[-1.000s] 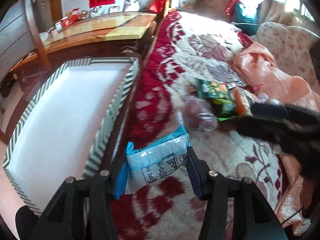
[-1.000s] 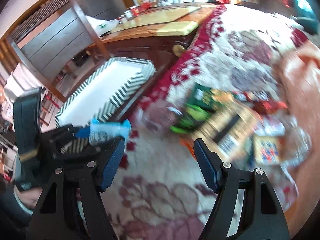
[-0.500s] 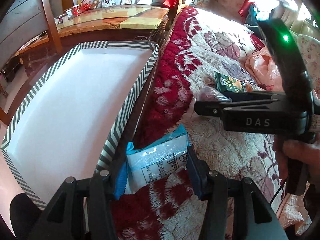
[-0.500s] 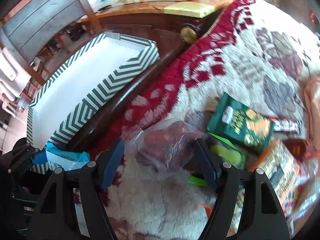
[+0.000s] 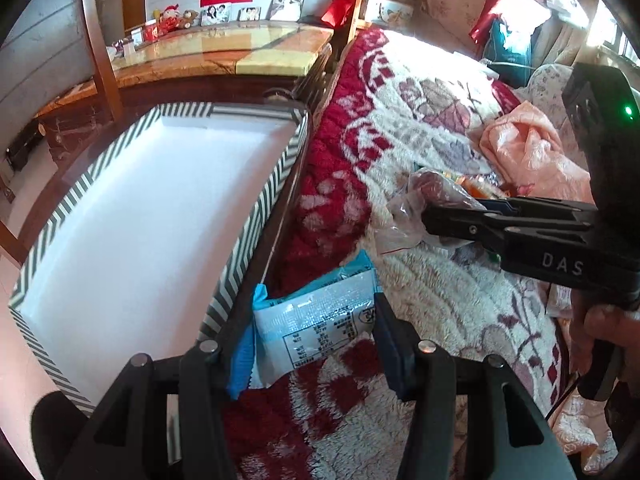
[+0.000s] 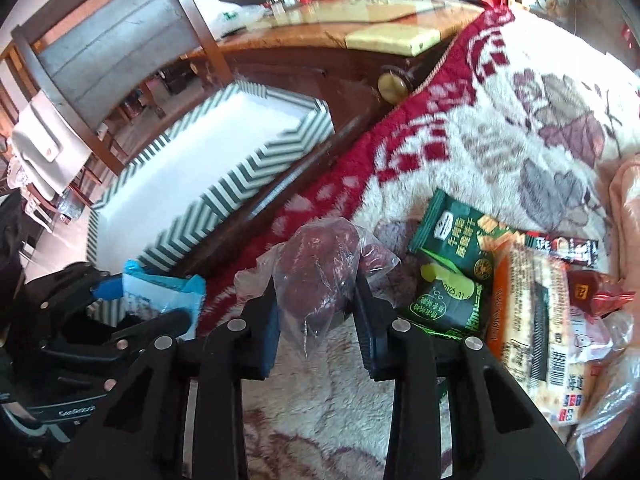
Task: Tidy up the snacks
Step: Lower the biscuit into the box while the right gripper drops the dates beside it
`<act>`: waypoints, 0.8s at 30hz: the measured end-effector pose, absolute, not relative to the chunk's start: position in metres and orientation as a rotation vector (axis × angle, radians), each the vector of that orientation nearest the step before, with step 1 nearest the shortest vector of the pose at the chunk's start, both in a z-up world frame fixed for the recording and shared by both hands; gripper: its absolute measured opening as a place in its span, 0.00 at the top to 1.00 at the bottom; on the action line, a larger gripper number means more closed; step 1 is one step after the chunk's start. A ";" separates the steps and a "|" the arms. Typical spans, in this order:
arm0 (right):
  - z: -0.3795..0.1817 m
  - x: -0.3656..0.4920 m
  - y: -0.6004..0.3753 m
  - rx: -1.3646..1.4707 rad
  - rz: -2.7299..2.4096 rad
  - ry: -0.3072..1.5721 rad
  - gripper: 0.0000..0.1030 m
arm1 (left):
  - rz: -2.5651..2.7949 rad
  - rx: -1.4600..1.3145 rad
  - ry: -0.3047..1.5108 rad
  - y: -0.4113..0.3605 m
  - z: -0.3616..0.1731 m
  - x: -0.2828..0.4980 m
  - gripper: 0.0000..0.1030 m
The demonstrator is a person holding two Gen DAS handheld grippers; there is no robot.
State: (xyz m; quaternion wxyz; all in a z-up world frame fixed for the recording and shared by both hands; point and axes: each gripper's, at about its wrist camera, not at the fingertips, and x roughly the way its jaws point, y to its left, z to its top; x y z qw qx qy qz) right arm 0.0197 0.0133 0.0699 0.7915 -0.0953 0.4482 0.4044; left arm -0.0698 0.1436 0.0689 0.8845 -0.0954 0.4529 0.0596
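Note:
My left gripper (image 5: 312, 340) is shut on a blue and white snack packet (image 5: 316, 320), held above the blanket's edge beside the striped box (image 5: 256, 220). The packet also shows in the right wrist view (image 6: 160, 292). My right gripper (image 6: 316, 320) is shut on a clear plastic bag of dark red snacks (image 6: 320, 272), just above the blanket. That bag shows in the left wrist view (image 5: 424, 204) at the tip of the right gripper. The box (image 6: 240, 176) is white inside and holds nothing.
A pile of snacks lies on the red and cream blanket (image 6: 500, 100): a green cracker packet (image 6: 456, 256), a long orange pack (image 6: 536, 312), a red wrapper (image 6: 596, 292). A wooden table (image 5: 224, 56) and a chair (image 6: 112, 48) stand behind the box. A pink cloth (image 5: 532, 152) lies far right.
My right gripper moved in over the bag of red snacks and shut on it. My left gripper kept the blue packet and moved little, with the box now closer.

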 end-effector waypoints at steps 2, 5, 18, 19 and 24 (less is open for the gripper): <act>0.078 0.018 0.013 -0.193 0.876 0.946 0.69 | 0.136 -0.196 0.927 0.146 0.076 -0.070 0.46; 0.088 0.017 0.018 -0.195 0.880 0.927 0.69 | 0.163 -0.194 0.918 0.155 0.082 -0.069 0.46; 0.112 0.010 0.049 -0.206 0.925 0.873 0.69 | 0.294 -0.200 0.874 0.208 0.098 -0.067 0.46; 0.113 0.009 0.051 -0.208 0.929 0.872 0.69 | 0.300 -0.201 0.873 0.212 0.098 -0.066 0.46; 0.115 0.008 0.063 -0.226 0.944 0.869 0.69 | 0.322 -0.212 0.872 0.226 0.097 -0.062 0.46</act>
